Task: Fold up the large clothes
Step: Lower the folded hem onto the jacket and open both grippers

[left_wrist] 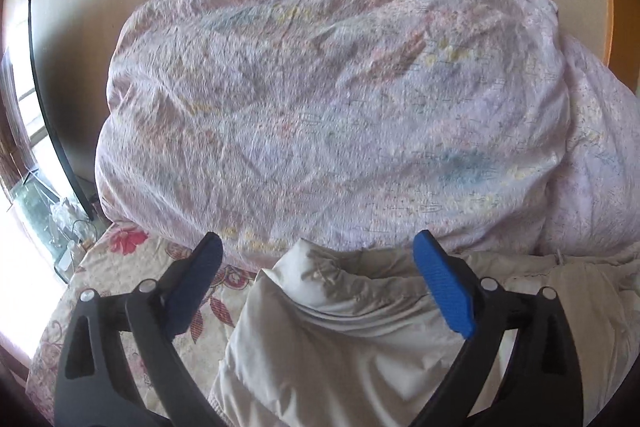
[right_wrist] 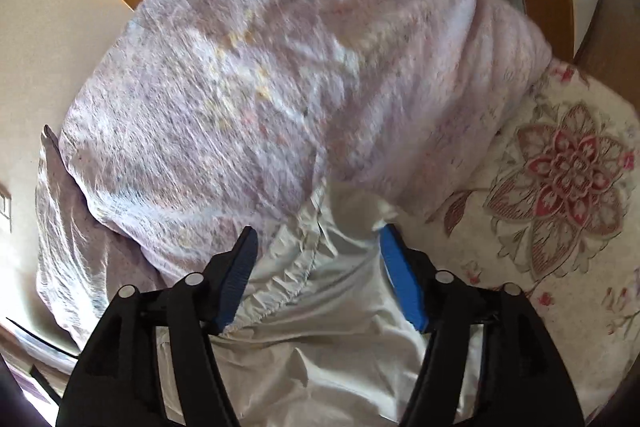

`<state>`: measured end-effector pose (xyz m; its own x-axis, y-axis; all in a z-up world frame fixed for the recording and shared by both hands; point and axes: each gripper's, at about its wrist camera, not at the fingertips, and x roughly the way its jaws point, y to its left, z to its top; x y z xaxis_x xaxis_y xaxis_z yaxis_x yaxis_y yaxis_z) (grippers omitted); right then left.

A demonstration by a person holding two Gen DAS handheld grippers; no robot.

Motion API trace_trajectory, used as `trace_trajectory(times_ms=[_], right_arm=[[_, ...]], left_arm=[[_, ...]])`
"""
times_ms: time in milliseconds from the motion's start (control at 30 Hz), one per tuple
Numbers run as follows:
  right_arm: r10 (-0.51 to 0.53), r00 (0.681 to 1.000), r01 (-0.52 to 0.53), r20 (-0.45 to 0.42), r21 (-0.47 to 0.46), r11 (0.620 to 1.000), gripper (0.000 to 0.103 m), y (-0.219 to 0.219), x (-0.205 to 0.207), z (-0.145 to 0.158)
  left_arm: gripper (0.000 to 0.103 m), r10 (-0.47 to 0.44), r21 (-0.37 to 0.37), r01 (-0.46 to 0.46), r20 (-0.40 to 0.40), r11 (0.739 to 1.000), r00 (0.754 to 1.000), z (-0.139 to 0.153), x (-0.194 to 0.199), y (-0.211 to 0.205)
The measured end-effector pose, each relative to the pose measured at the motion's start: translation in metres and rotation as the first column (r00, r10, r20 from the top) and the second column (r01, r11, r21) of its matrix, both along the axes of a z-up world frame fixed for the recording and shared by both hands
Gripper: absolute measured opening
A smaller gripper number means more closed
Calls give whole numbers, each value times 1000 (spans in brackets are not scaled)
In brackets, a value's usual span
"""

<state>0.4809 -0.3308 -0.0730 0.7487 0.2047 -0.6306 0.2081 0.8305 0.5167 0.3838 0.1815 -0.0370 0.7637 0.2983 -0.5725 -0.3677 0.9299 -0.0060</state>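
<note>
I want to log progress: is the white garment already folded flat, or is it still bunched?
Still bunched: the white garment lies rumpled with loose creases and a gathered hem on the bed.

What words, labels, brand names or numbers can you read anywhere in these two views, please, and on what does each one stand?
None: no readable text in either view.
White garment: no tag or print shows.
Pale purple duvet: faint floral pattern only; small dark marks are too blurred to read as writing.
Floral bedspread: flowers, no lettering.
Left tool and right tool: blue pads and black frames show no marking.
</note>
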Motion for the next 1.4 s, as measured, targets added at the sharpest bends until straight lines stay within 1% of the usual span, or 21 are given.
trace_trajectory(times_ms=[33,100,233,333,500,633,700,767,867,900,967,1100,1200,1400], right_arm=[[-19,999,20,36,-35,999,79,-1,-9,8],[-3,997,10,80,-91,996,79,4,-20,20],[109,990,-90,87,-205,975,79,32,-40,28],[194,979,-168,67,-279,946,79,55,-49,24],[304,952,-270,26,-394,879,79,86,-64,11],[356,935,-320,-7,-451,833,78,98,-75,-6],[361,932,-329,-27,-479,814,78,103,-76,-14],[358,933,-332,-43,-495,803,78,105,-75,-21],[326,942,-315,-75,-528,789,78,108,-68,-33],[315,945,-312,-88,-533,786,78,108,-65,-38],[299,948,-310,-109,-530,789,78,108,-59,-47],[273,953,-302,-134,-530,792,79,110,-51,-55],[267,951,-309,-156,-530,790,80,111,-45,-60],[269,951,-310,-156,-525,793,83,112,-38,-71]], left_arm=[[97,-8,8,8,4,1000,1000,3,-4,-4],[97,-25,16,25,5,1000,1000,8,-10,-10],[98,-60,2,60,16,998,998,17,-24,-23],[98,-84,-11,84,6,996,996,17,-34,-35],[99,-106,-6,106,-25,994,994,8,-46,-48],[99,-111,-9,111,-56,994,992,-8,-51,-52],[99,-102,-3,102,-83,995,991,-19,-48,-52],[99,-84,7,85,-107,996,991,-30,-43,-51],[99,-32,55,41,-150,998,988,-46,-32,-47],[99,-17,57,27,-160,998,987,-52,-29,-43],[99,-1,35,7,-164,999,987,-59,-26,-35],[101,20,5,-20,-175,1000,984,-69,-20,-25],[101,29,0,-30,-180,1000,983,-76,-16,-22],[101,42,-18,-45,-172,999,984,-88,-13,-18]])
